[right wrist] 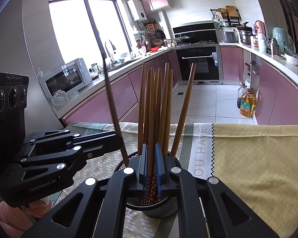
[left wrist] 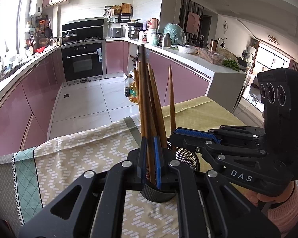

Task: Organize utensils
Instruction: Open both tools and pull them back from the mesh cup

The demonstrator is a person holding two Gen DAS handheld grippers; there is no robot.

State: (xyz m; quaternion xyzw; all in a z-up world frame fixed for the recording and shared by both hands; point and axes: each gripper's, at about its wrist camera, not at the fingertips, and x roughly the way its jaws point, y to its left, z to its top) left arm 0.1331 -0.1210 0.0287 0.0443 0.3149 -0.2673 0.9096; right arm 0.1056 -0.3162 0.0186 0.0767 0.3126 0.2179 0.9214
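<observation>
A black mesh holder stands on the patterned tablecloth with several brown wooden chopsticks upright in it. My left gripper is over the holder's rim, shut on a long dark chopstick that points up. My right gripper reaches in from the other side, shut on a brown chopstick. Both held sticks have their lower ends inside the holder.
The table's far edge drops to a tiled kitchen floor with oil bottles. Pink cabinets and crowded counters ring the room. Hands in pink sleeves hold the grippers. A yellow cloth section lies to the right.
</observation>
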